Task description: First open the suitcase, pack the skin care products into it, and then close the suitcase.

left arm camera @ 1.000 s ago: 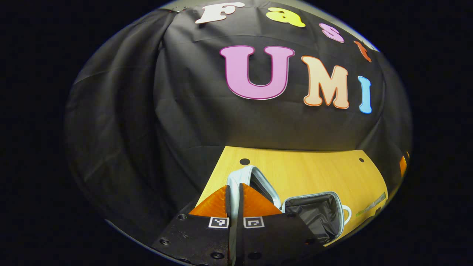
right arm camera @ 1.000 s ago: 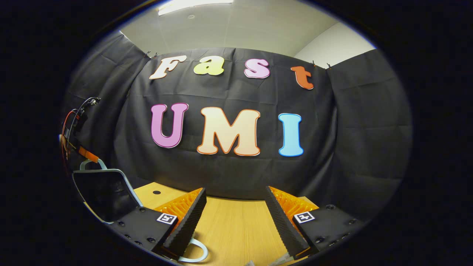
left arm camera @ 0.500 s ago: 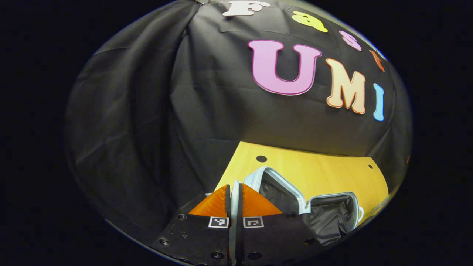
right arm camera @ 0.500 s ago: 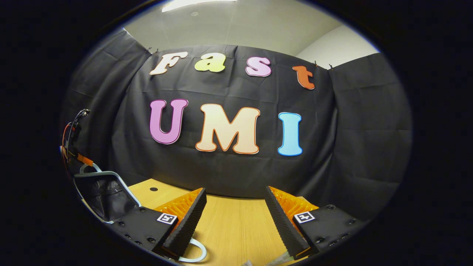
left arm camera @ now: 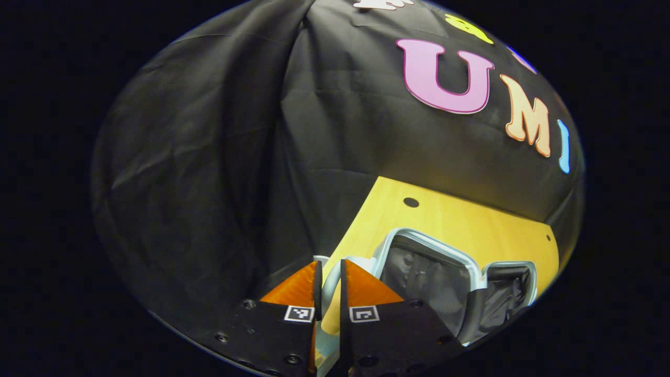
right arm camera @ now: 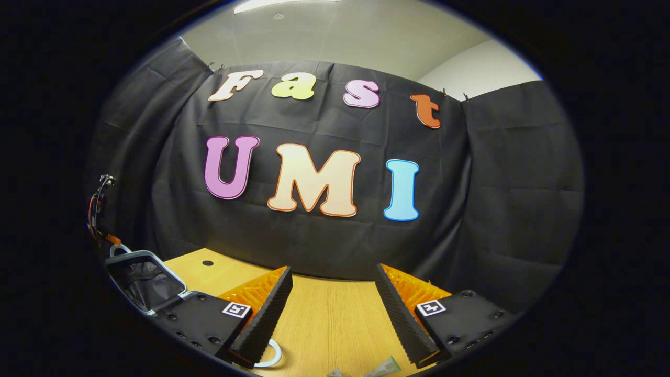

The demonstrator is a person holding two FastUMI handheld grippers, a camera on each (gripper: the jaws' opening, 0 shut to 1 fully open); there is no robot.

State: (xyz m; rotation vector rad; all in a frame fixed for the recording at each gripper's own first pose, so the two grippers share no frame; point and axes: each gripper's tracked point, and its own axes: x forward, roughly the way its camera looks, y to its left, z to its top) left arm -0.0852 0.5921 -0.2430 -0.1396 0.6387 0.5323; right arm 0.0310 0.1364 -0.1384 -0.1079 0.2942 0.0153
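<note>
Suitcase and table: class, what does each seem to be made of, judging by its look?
Suitcase: seemingly a hard, smooth pale shell, going by its rigid rounded rim; the inside looks like dark, creased fabric lining. Table: wood or wood-look laminate, matte, with fine straight grain lines; which one cannot be told.

A ceiling light (right arm camera: 282, 5) glows at twelve o'clock in the right gripper view; the counter (left arm camera: 445, 220) shines bright yellow, edges bend strongly, focus stays sharp.
</note>
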